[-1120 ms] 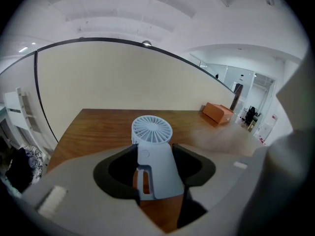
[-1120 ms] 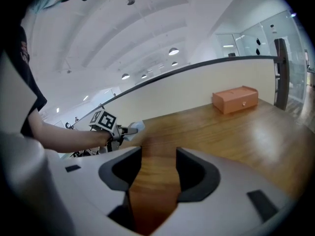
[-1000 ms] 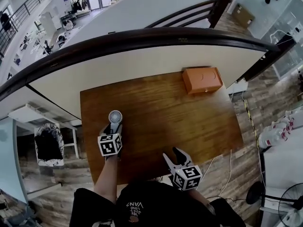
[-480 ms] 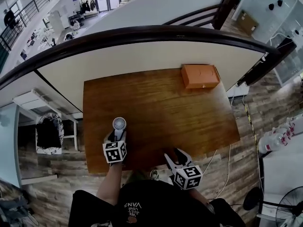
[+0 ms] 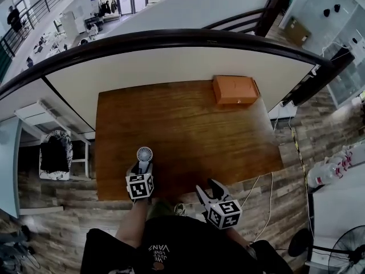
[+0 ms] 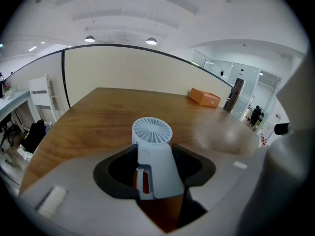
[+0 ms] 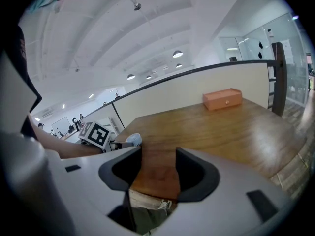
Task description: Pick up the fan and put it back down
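Bright ceiling light, sharp, fisheye-warped edges

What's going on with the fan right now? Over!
Left gripper jaws clamped on the fan by its handle. Right gripper jaws open, empty, by the table near edge. Nothing in the way; orange box far off, back corner.

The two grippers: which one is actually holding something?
The left gripper: its jaws are clamped on the handle of the pale blue fan. The right gripper has open jaws, with only the wooden table showing between them.
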Tool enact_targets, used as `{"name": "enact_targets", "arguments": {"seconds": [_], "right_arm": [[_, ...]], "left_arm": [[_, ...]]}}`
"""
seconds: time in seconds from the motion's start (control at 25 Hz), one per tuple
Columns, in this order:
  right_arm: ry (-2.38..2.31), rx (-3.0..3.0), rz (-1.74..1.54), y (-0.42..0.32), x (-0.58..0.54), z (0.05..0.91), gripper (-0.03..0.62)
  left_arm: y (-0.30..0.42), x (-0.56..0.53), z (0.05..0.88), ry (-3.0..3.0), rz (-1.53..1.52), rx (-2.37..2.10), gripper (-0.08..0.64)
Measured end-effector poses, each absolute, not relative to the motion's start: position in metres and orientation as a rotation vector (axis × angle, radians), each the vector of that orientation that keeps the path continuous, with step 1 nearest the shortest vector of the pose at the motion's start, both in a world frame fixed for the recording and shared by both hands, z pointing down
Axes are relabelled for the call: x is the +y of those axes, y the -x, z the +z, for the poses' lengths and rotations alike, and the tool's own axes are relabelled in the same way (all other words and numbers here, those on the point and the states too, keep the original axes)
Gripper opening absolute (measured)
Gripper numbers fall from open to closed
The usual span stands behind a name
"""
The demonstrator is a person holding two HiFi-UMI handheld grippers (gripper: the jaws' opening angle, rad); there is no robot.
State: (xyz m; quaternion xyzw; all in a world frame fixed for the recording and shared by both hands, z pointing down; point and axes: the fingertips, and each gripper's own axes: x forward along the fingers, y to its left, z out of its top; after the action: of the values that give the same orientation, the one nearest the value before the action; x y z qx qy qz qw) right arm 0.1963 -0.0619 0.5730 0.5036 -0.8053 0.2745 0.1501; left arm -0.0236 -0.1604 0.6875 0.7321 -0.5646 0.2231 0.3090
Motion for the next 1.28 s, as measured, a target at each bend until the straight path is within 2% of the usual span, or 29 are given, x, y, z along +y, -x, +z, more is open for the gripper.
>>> {"name": "enact_targets", "arguments": {"seconds": [0.72, 1.04, 1.28], "right_arm": [[-1.447, -2.338, 0.797, -0.216, -0.041, 0.574, 0.193], [-1.420, -2.353, 0.814, -0.213, -0.035, 0.579, 0.193], [-1.353, -2.388, 0.818, -0.204, -0.031, 0.582, 0.193]], "left_arm": [[-0.002, -0.134, 0.713, -1.832, 0.658, -1.465, 0.230], [-0.001, -0.129, 0.705, -1.849, 0.577, -1.459, 0.273], [0.012, -0.116, 0.676, -1.916, 0.543, -1.510, 0.278]]}}
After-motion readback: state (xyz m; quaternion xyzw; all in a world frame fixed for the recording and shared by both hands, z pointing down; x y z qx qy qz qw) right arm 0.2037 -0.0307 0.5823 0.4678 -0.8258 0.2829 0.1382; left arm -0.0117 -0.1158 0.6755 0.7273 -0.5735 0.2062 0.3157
